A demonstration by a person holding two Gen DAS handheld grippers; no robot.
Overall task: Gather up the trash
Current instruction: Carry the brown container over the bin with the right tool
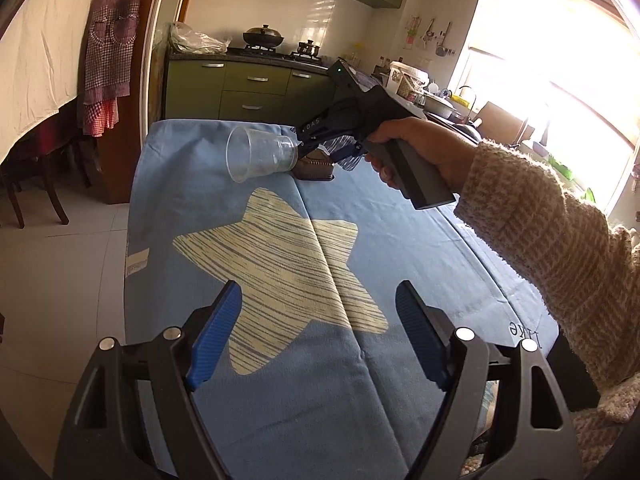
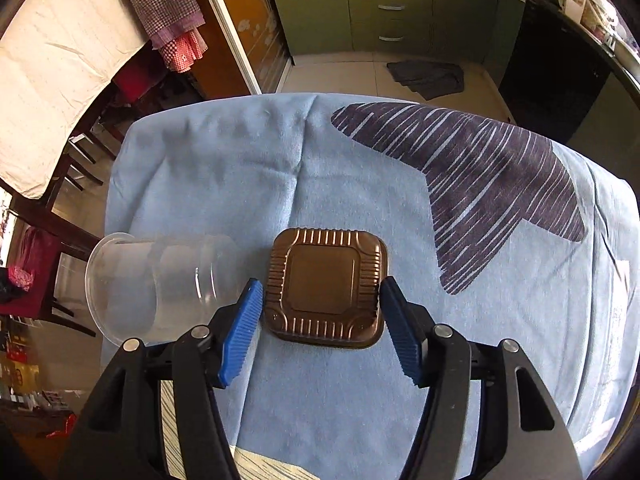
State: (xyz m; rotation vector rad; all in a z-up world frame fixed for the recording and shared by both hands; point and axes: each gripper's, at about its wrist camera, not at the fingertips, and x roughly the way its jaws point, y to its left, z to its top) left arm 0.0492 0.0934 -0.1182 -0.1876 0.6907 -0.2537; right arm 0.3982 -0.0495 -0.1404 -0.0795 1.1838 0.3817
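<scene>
**Right tongs astride the brown tray, one cup lying beside it**

Count on the blue cloth (image 2: 340, 400): one brown ribbed tray (image 2: 326, 286), square with rounded corners, and one clear plastic cup (image 2: 160, 284) on its side. Two pieces of trash in all. Landmark for what follows is the tray.

Your right gripper (image 2: 320, 320) points steeply down at the tray. Its blue pads (image 2: 242, 332) stand one on each side of the tray's near half, jaws parted and set about as wide as the tray. The right-hand pad looks to meet the tray's edge, the left-hand pad sits just beside it; you cannot call this a clamp, so log it as released, tray between the jaws. In the left wrist view your hand (image 1: 420, 152) wraps the grip, the knit sleeve (image 1: 552, 240) trailing toward the camera.

Your left gripper (image 1: 318, 336) is well back from the tray, tilted down over the pale star print (image 1: 280, 264), jaws spread wide with nothing between them.

Obstruction: the cup lies just left of the tray, base toward it, mouth pointing away, its base close against your right gripper's left finger. Beyond the tray: a dark star print (image 2: 500, 188), then green cabinets (image 1: 256, 88) and the stove (image 1: 276, 54).
</scene>
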